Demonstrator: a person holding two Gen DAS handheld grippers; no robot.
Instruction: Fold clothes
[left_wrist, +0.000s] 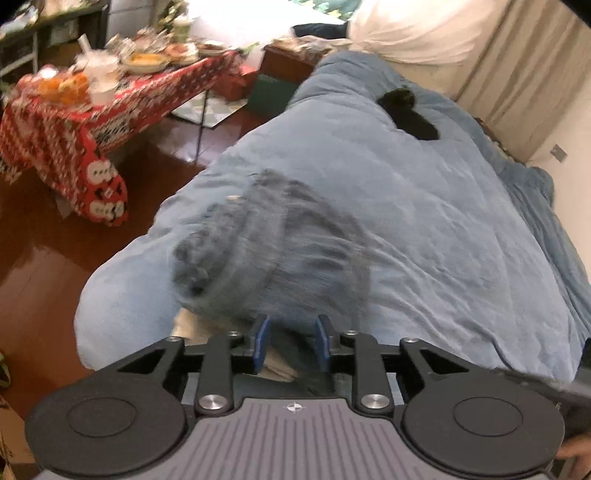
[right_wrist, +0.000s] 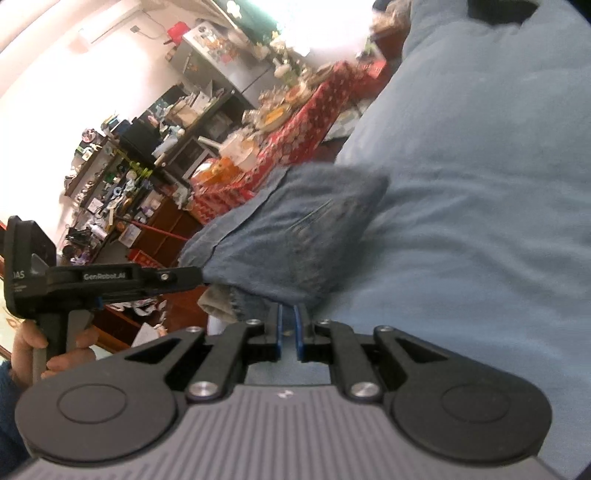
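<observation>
**Letting the denim drop**

My left gripper stands released around the jeans, frame centre on the blue duvet, so the fold settles. My right gripper looks clenched, apparently pinching denim edge.

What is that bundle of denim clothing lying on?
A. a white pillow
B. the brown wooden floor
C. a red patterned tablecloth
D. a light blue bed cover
D: the denim clothing lies bunched on the light blue bed cover; the red-clothed table stands apart, beside the bed.
</observation>
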